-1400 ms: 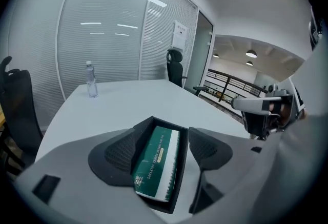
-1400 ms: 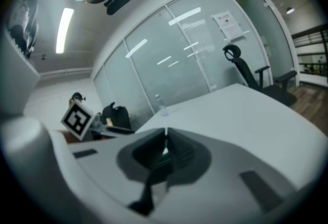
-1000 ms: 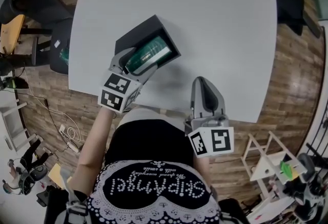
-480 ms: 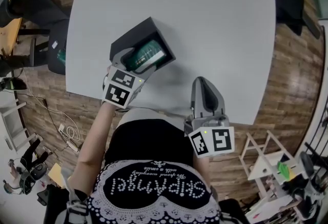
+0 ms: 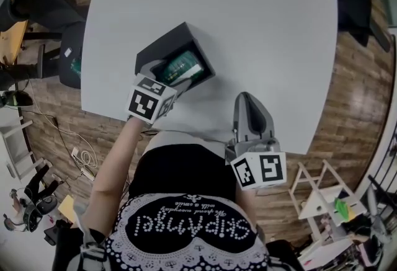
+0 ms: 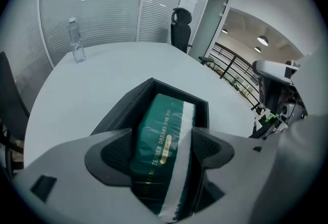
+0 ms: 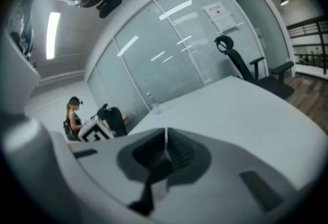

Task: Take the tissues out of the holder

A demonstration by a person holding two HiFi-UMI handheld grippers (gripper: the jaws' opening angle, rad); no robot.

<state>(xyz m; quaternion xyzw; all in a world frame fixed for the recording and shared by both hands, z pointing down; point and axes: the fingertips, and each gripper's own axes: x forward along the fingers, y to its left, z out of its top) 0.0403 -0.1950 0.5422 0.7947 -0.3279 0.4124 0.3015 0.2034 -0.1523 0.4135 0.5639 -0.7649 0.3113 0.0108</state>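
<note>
My left gripper (image 6: 163, 138) pinches the green pack (image 6: 164, 113) near its close end, one pad on each long side. A second ago the jaws sat further back at the pack's near end; since then I have pushed in, so from the head view the marker cube now covers more of the pack and only its far part shows. The pack is still down in the black holder (image 6: 120, 110), its far end against the back wall. So the grasp looks made and the lift is what remains. The holder's walls run just beside both pads, so I judge the way out is back toward me and up, not sideways. If the pack drags, the holder may come along with it. My right gripper (image 7: 165, 148) has not moved. Its jaws are pressed together on nothing, and it sits by the near edge of the table (image 5: 260, 28), free to steady the holder. The holder stands near the table's left edge, while the wide bare surface beyond and to the right gives room to set the pack down. A bottle (image 6: 77, 46) stands well apart at the far side.
</note>
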